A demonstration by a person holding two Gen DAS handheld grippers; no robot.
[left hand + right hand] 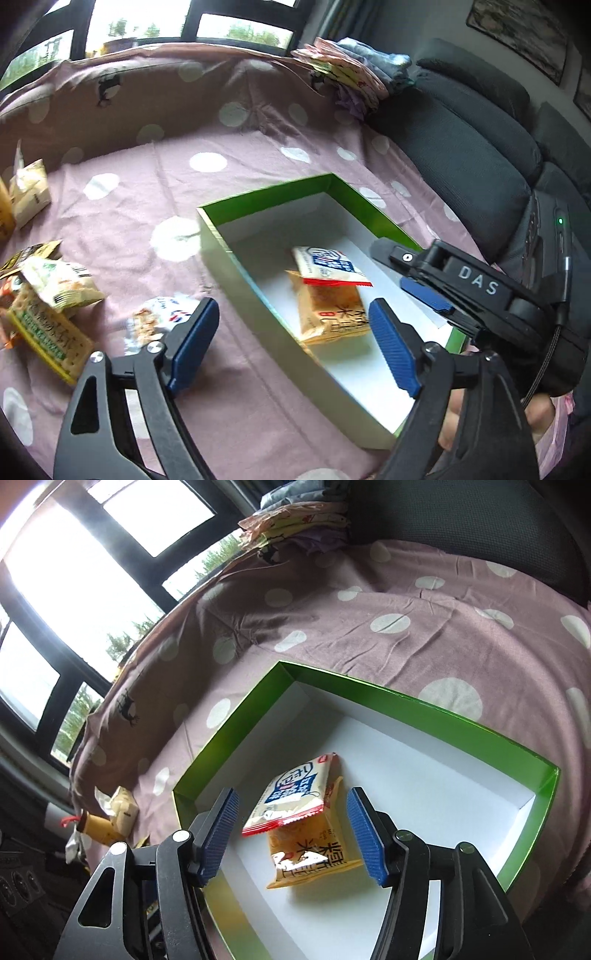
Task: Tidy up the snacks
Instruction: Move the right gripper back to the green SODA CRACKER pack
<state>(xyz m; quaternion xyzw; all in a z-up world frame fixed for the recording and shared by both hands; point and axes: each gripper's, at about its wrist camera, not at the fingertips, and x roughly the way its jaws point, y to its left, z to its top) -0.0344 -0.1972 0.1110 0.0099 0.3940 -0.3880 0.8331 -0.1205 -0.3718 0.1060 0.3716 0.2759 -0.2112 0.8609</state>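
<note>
While both tools gape, two packets lie boxed.

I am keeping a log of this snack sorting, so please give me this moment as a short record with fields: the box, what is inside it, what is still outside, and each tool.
box: green box with white inside, on the dotted cloth
inside box: white-blue packet lying partly over an orange packet
outside box: loose packets on the cloth, left of the box
left tool: open, holding nothing
right tool: open, above the two packets, holding nothing
</note>
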